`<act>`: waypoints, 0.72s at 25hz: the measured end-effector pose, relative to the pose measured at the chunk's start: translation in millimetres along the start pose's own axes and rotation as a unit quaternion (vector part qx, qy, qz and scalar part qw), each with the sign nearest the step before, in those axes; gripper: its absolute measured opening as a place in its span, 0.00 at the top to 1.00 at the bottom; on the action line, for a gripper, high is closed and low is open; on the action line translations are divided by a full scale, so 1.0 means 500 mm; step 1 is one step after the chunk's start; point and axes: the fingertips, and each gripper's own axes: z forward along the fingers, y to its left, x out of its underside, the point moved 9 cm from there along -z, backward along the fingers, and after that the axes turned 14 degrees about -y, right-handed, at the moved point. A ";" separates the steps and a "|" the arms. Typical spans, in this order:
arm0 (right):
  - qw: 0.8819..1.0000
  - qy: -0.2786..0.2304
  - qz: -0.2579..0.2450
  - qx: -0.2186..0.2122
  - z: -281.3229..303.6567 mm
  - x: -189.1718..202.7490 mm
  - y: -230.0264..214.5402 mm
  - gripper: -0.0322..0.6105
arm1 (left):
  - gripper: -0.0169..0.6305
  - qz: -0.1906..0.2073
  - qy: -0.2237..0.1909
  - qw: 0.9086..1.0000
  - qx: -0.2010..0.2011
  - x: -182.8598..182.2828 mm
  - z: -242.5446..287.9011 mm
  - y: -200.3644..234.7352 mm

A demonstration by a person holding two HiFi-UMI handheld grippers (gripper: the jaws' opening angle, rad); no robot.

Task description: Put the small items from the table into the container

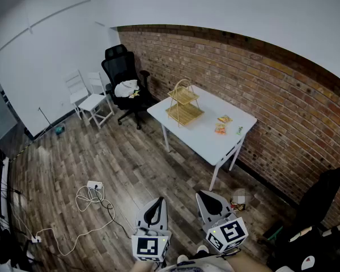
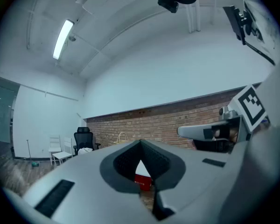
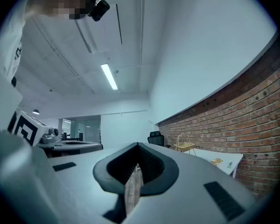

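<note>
Closest in, the left gripper (image 1: 156, 203) and right gripper (image 1: 205, 197) are both clenched on nothing. Beyond them at twelve o'clock, the white table (image 1: 199, 136) carries the small items (image 1: 222, 124). They lie at three o'clock from the tiered basket (image 1: 183, 103), clear of it.

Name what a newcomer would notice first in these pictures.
The long red brick wall on the right dominates. Before it stands a white table bearing a two-tier woven basket stand and a few small packets; a black office chair sits at its left.
</note>
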 end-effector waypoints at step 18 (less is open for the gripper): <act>0.998 0.021 0.047 -0.030 0.020 0.007 -0.164 0.92 | 0.90 0.009 0.023 0.999 -0.027 0.038 0.134 -0.075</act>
